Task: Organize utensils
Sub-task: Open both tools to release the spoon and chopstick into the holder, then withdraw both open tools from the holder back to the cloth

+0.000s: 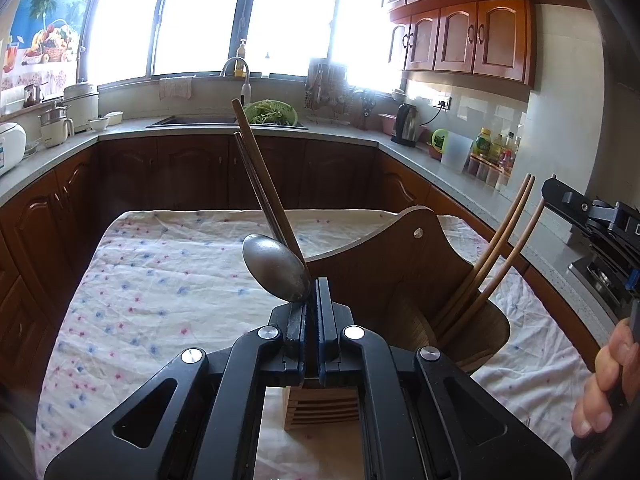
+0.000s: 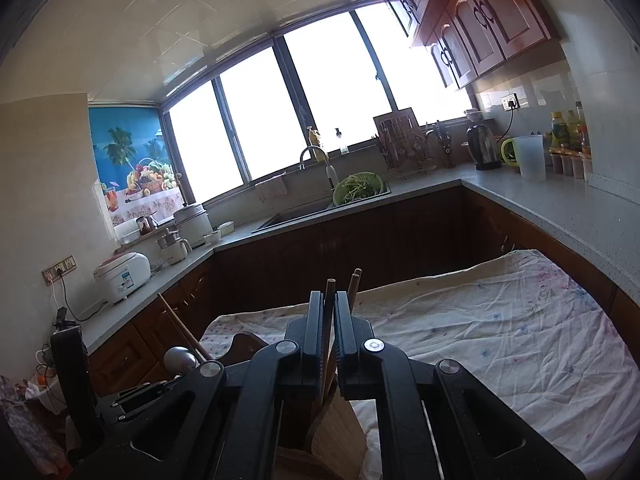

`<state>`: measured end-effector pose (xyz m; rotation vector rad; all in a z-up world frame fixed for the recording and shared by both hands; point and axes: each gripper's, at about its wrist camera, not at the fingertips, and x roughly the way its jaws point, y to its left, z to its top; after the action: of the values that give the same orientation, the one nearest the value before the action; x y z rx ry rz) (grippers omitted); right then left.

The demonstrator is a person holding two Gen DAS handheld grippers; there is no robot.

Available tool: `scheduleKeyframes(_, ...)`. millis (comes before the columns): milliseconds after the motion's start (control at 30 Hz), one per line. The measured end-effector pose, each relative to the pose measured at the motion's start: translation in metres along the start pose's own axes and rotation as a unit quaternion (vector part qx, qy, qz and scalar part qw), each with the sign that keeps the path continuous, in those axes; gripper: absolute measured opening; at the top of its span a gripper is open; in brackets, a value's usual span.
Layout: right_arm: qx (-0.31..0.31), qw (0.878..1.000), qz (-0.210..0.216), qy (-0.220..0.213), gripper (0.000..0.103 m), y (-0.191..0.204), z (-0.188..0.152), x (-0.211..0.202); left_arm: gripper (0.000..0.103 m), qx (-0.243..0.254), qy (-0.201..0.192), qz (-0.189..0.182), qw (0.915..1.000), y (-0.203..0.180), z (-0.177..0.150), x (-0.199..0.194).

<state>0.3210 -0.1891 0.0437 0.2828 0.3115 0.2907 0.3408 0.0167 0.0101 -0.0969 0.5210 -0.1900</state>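
Left gripper (image 1: pixel 313 300) clamps a spoon (image 1: pixel 276 266) and dark chopsticks (image 1: pixel 260 188) above the wooden holder (image 1: pixel 404 280) at four o'clock; right gripper (image 2: pixel 329 312) pinches a chopstick (image 2: pixel 329 300). Loading step, I'd say: next, lower them in.

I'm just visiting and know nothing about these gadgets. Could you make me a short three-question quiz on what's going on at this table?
1. True or false: the left gripper is shut on a metal spoon and dark chopsticks.
2. Where do the lighter chopsticks stand? A) in the sink B) in the wooden holder C) flat on the floral cloth
3. Fill in: the right gripper is shut on a ____ stick.

Key
1. True; the spoon bowl and chopsticks stick out past its closed fingers.
2. B; they lean against its right side.
3. Wooden; it rises between the closed fingers, seemingly a chopstick.
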Motion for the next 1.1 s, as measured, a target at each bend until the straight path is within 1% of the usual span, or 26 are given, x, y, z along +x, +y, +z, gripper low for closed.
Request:
scheduleKeyframes(300,0.0,1.0,-0.001,0.009,0.006,0.001,0.001,0.001,0.003,0.003,0.008,0.001,1.0,0.0,0.002,0.002)
scheduleKeyframes(367,0.002,1.0,0.001,0.013,0.01,0.001,0.002,0.002,0.003,0.003,0.012,0.001,0.9999,0.0,0.003,0.003)
scheduleKeyframes(400,0.006,1.0,0.002,0.013,0.01,0.0,0.002,0.002,0.004,0.003,0.014,0.001,0.9999,0.0,0.004,0.003)
scheduleKeyframes(433,0.009,1.0,0.005,0.014,0.01,-0.001,0.003,0.001,0.004,0.003,0.017,0.001,0.9999,0.0,0.005,0.003)
scheduleKeyframes(467,0.011,1.0,0.006,0.015,0.011,-0.002,0.003,0.001,0.008,0.002,0.018,0.001,0.9998,0.0,0.005,0.002)
scheduleKeyframes(500,0.013,1.0,0.006,0.014,0.016,-0.003,0.004,0.0,0.012,0.0,0.018,0.002,0.9998,0.0,0.005,0.001)
scheduleKeyframes(533,0.016,1.0,0.008,0.013,0.027,-0.004,0.005,-0.002,0.024,0.0,0.017,0.002,0.9999,0.001,0.005,-0.001)
scheduleKeyframes(567,0.018,1.0,0.011,0.012,0.032,-0.004,0.005,-0.003,0.036,-0.001,0.014,0.004,0.9999,0.001,0.005,-0.002)
scheduleKeyframes(600,0.019,1.0,0.011,0.011,0.038,-0.004,0.005,-0.005,0.038,-0.002,0.009,0.007,0.9999,0.001,0.004,-0.005)
scheduleKeyframes(700,0.022,1.0,0.012,0.008,0.038,-0.005,0.006,-0.011,0.04,-0.005,0.012,0.01,0.9999,0.002,0.003,-0.008)
scheduleKeyframes(767,0.029,0.999,0.012,0.007,0.048,-0.007,0.006,-0.016,0.044,-0.006,0.013,0.01,0.9998,0.003,0.001,-0.011)
scheduleKeyframes(800,0.034,0.999,0.015,0.007,0.059,-0.009,0.006,-0.018,0.044,-0.004,0.014,0.011,0.9998,0.002,0.0,-0.013)
scheduleKeyframes(833,0.04,0.999,0.019,0.005,0.072,-0.011,0.006,-0.022,0.049,-0.003,0.015,0.012,0.9998,0.002,-0.001,-0.016)
scheduleKeyframes(867,0.045,0.999,0.022,0.001,0.078,-0.013,0.006,-0.026,0.055,-0.002,0.014,0.014,0.9998,0.002,-0.003,-0.02)
scheduleKeyframes(900,0.047,0.999,0.023,-0.003,0.086,-0.014,0.005,-0.031,0.058,-0.002,0.013,0.017,0.9998,0.002,-0.005,-0.024)
scheduleKeyframes(933,0.048,0.999,0.022,-0.005,0.091,-0.016,0.004,-0.037,0.067,-0.005,0.013,0.02,0.9997,0.002,-0.008,-0.028)
scheduleKeyframes(967,0.049,0.999,0.021,-0.006,0.093,-0.017,0.003,-0.042,0.076,-0.01,0.015,0.024,0.9996,0.003,-0.011,-0.033)
scheduleKeyframes(1033,0.054,0.998,0.021,-0.004,0.099,-0.022,-0.002,-0.051,0.08,-0.02,0.015,0.024,0.9994,0.005,-0.017,-0.043)
scheduleKeyframes(1100,0.058,0.998,0.018,0.001,0.101,-0.027,-0.008,-0.061,0.081,-0.025,0.017,0.022,0.9993,0.006,-0.024,-0.052)
